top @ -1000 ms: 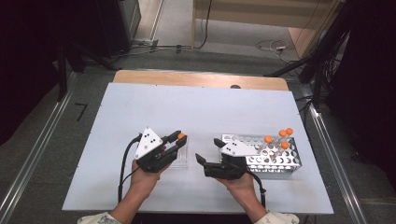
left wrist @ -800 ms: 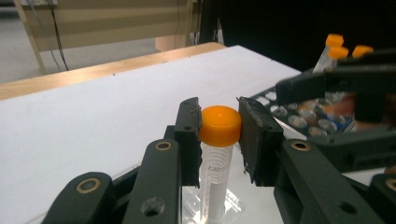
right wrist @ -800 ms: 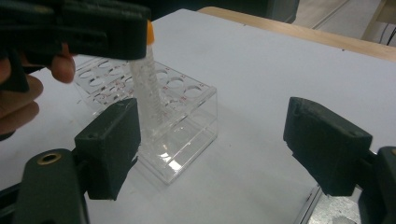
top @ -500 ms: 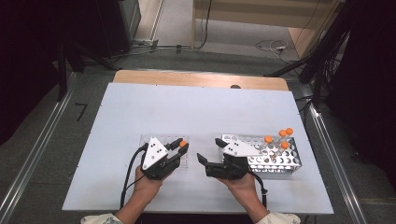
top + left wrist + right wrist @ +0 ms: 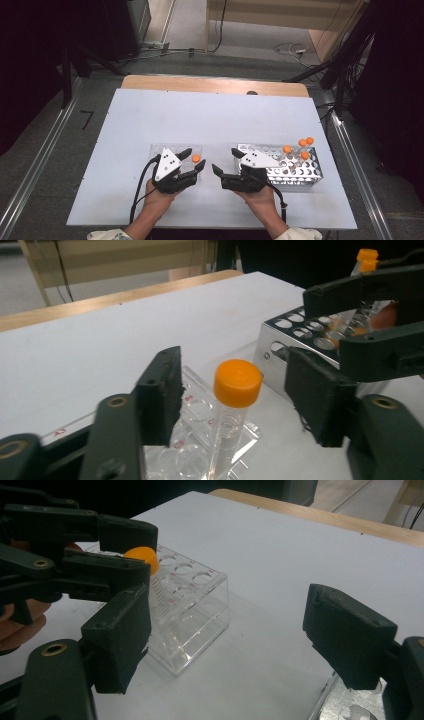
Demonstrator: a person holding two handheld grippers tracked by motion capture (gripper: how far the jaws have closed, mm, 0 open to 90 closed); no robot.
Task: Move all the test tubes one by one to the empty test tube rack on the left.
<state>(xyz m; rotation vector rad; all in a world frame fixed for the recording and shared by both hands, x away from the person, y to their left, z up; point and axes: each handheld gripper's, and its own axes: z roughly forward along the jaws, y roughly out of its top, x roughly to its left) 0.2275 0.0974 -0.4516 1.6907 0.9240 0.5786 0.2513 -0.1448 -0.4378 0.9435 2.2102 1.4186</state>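
Free room and obstacles: the far half of the white table (image 5: 210, 115) lies bare. Near the front edge stand the clear rack (image 5: 159, 150), bearing one orange-capped tube (image 5: 196, 158), and the metal rack (image 5: 300, 172) with upright tubes (image 5: 302, 145). The lane between the racks is narrowed by the left gripper (image 5: 194, 160) and right gripper (image 5: 224, 161).

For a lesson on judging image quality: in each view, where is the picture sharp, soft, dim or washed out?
High view: table evenly lit, surroundings dark, orange caps small and slightly soft. Left gripper view: orange-capped tube sharp, left tool jaws soft at the bottom edge, metal rack catches some glare. Right gripper view: clear rack fairly sharp, right tool jaws dark with little detail.
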